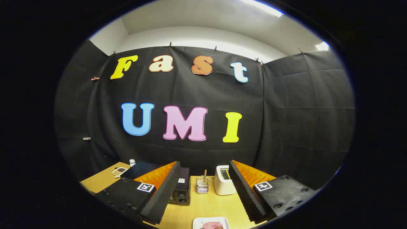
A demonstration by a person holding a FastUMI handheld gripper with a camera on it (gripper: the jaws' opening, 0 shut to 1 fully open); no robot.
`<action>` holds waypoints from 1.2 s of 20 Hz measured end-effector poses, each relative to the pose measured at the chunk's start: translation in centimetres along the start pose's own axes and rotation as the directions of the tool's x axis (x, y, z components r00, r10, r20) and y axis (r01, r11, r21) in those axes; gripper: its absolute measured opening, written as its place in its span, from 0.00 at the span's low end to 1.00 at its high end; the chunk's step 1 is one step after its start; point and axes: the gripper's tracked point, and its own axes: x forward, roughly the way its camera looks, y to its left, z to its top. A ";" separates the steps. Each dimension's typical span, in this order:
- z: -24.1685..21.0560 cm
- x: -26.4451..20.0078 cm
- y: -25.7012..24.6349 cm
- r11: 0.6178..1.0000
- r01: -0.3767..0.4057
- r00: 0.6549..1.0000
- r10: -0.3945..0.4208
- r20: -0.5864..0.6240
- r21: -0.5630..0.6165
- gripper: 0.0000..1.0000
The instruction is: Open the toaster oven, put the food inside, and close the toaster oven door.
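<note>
My gripper (204, 165) is open and held high above the wooden table (210, 205), with nothing between its fingers. A black toaster oven (182, 190) stands beyond the left finger, which hides most of it. Its knob panel faces me, and I cannot see the door. A white plate (203, 221) carrying pink food (211, 225) lies on the table close below me, between the fingers. Nothing is held.
Between the fingers, a small wire basket (202, 187) holding a stick stands beside a white pop-up toaster (223, 182). Far left on the table are a small white bottle (132, 163) and a small dish of dark bits (119, 171). Black cloth walls close the booth behind.
</note>
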 end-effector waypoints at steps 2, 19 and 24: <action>0.1 0.1 0.1 1.000 0.002 1.000 -0.002 0.003 0.004 0.98; -1.2 0.8 2.8 1.000 -0.012 0.999 0.013 -0.038 0.024 0.98; -3.4 2.0 8.5 0.997 -0.068 0.994 0.071 -0.078 0.048 0.98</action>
